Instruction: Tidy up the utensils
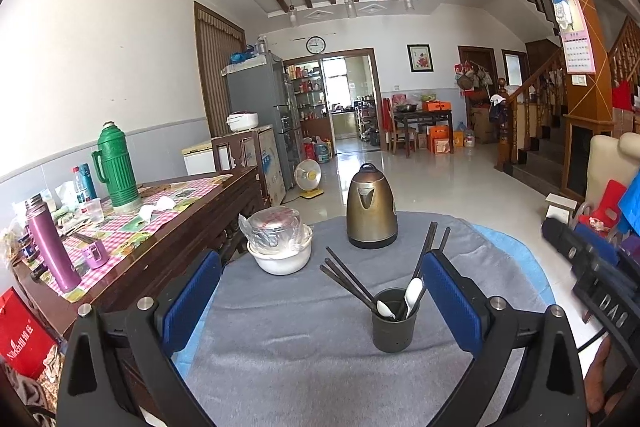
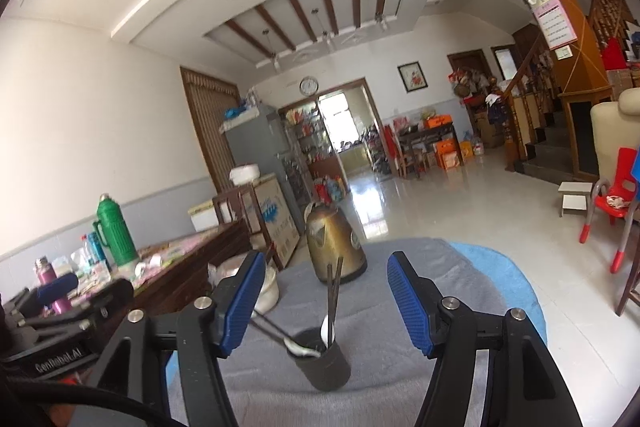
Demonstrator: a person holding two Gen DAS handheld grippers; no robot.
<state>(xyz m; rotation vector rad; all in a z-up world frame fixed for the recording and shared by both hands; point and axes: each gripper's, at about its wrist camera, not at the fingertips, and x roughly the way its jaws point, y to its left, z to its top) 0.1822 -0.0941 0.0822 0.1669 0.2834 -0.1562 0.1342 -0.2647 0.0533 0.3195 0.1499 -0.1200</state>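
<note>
A dark cylindrical utensil holder (image 1: 391,321) stands upright on the grey cloth-covered round counter (image 1: 280,339), near its front; dark chopsticks (image 1: 346,279) lean out to its left and right, and two white plastic spoons (image 1: 412,295) sit inside; farther back stand a bronze metal electric kettle (image 1: 371,213) and, to its left, a white bowl holding a bagged steel pot (image 1: 280,241); the left tool (image 1: 320,301) is spread wide and empty, its blue pads either side of the holder; the right tool (image 2: 326,307) also gapes wide, holding nothing, above the holder.

Bright daylight glares off the floor (image 1: 404,179); right-wrist view slightly blurred.
</note>
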